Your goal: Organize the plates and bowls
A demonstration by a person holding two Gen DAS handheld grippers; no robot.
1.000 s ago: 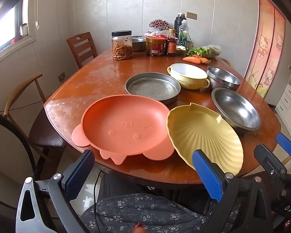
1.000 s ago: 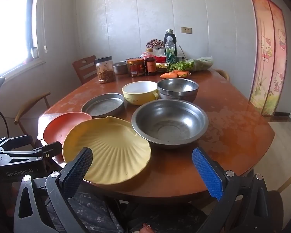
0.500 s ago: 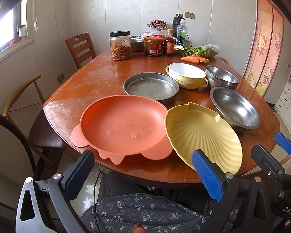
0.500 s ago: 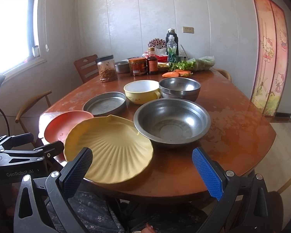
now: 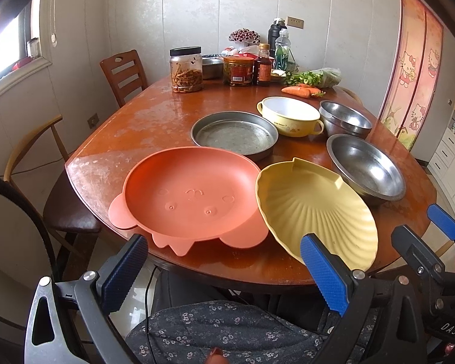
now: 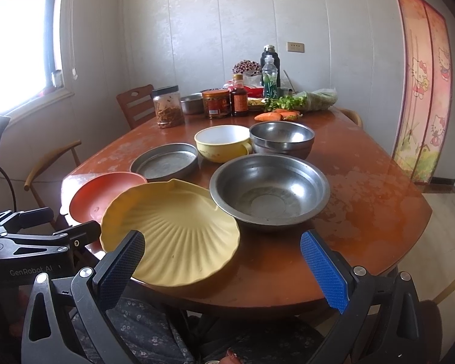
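An orange pig-face plate lies at the table's near edge, with a yellow shell-shaped plate overlapping its right rim. Behind them stand a flat metal pan, a yellow two-handled bowl, a wide steel bowl and a deeper steel bowl. My left gripper is open and empty, just off the near edge before the orange plate. My right gripper is open and empty, in front of the shell plate and wide steel bowl.
Jars, bottles, carrots and greens crowd the table's far end. Wooden chairs stand at the left and far left. A pink patterned door is on the right. The right part of the tabletop is bare.
Both grippers have edged slightly closer to the table; the plates and bowls have not moved.
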